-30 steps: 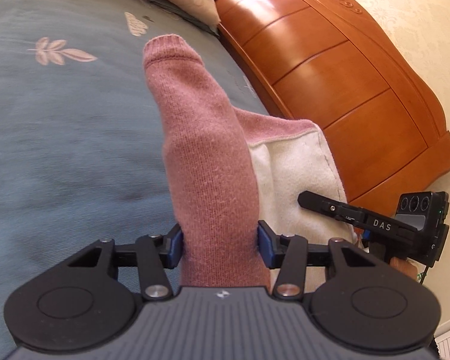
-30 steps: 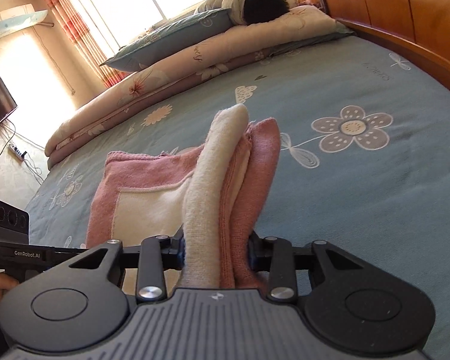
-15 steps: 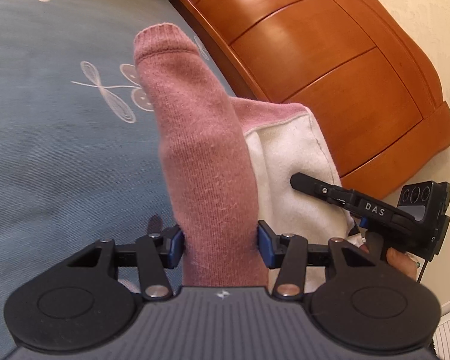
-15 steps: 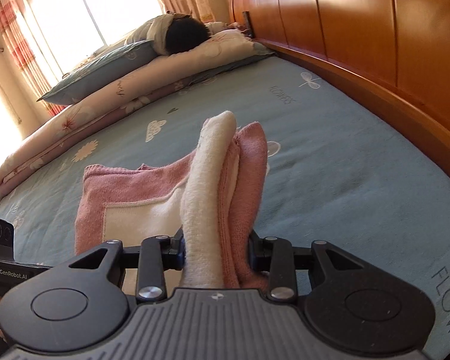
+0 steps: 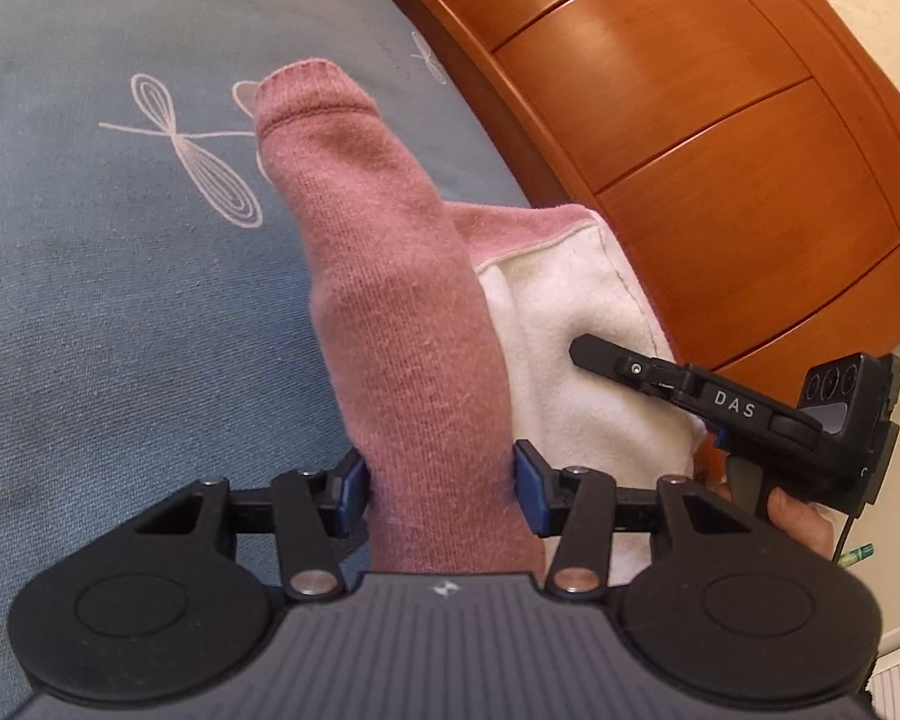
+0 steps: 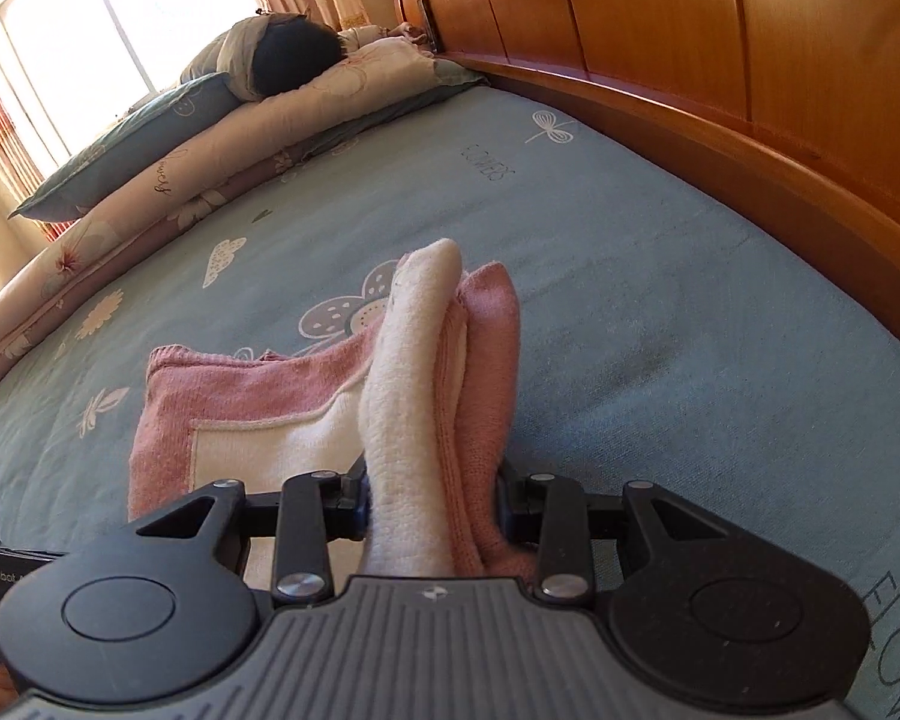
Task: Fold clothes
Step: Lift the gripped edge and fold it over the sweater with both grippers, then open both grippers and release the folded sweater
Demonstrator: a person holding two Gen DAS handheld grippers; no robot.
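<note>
A pink and white knitted garment is stretched between my two grippers above the blue bedsheet. My left gripper is shut on a thick pink fold that rises between its blue pads. In the right wrist view my right gripper is shut on a bunch of white and pink layers, and the rest of the garment hangs to its left. The right gripper, marked DAS and held by a hand, shows at the right of the left wrist view.
The blue bedsheet with flower and dragonfly prints spreads under both grippers. An orange wooden headboard runs along the bed's edge. Pillows and a rolled quilt lie at the far end, where a person lies head-down. A window is behind.
Both grippers have carried the garment across the bed toward the wooden headboard and lower, nearer the sheet. Each still clamps its same fold.
</note>
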